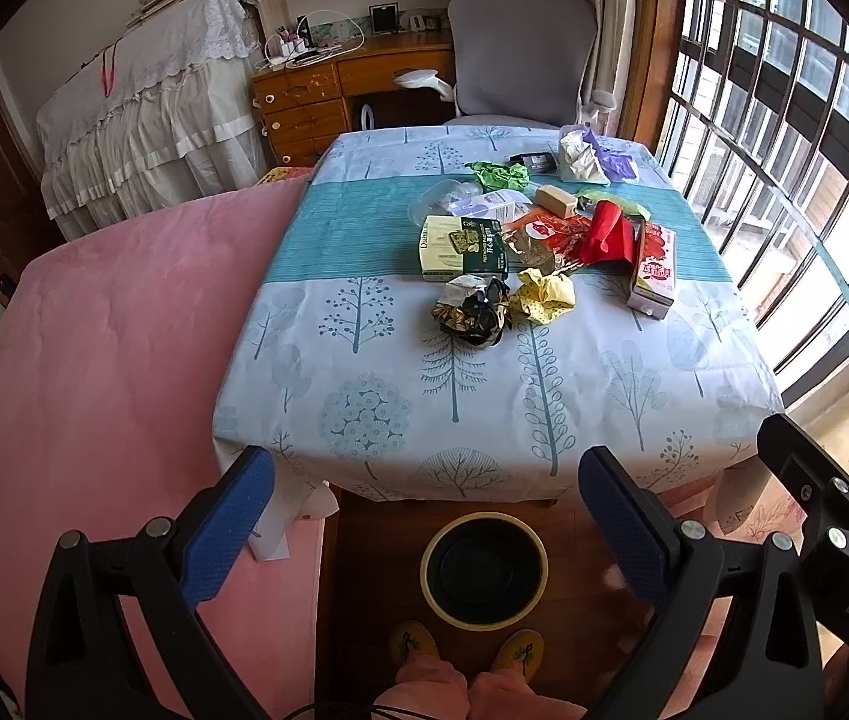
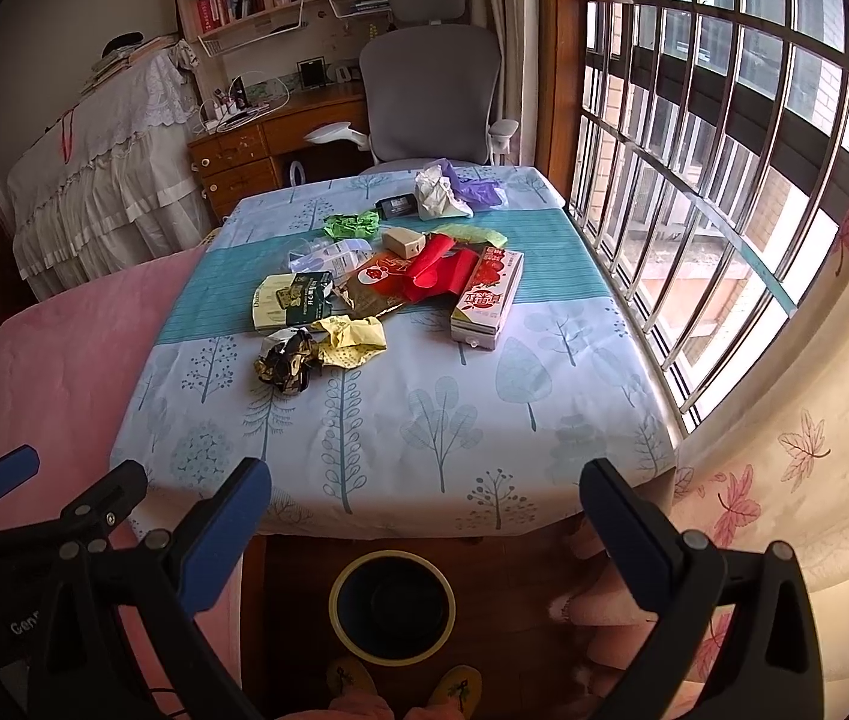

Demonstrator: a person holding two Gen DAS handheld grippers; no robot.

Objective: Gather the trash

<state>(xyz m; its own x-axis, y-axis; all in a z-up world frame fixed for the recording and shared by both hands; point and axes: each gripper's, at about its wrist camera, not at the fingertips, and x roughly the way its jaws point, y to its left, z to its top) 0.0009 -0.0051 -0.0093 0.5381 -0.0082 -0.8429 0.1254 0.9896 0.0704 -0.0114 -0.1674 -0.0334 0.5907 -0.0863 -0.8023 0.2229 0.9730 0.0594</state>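
Both spread wide, gripping nothing: left gripper [image 1: 424, 516], right gripper [image 2: 424, 516]. Trash pile [image 1: 535, 246] well ahead on table [image 1: 364, 420]; bin [image 1: 484, 570] directly below. Crumpled foil ball [image 1: 475, 311] nearest; light, springy, liable to squirt from closing fingers.

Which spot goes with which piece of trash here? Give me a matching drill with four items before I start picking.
Things:
1. crumpled black-and-gold foil wrapper
2. long red-and-white strawberry carton
3. crumpled green plastic wrapper
4. round yellow-rimmed black bin

Places:
A. on the floor below the table's near edge
B. on the far part of the table, towards the grey chair
C. on the window side of the pile
D. nearest the table's front edge, beside the crumpled yellow paper

Pairs: 1-D, 2-C, 3-B, 4-A
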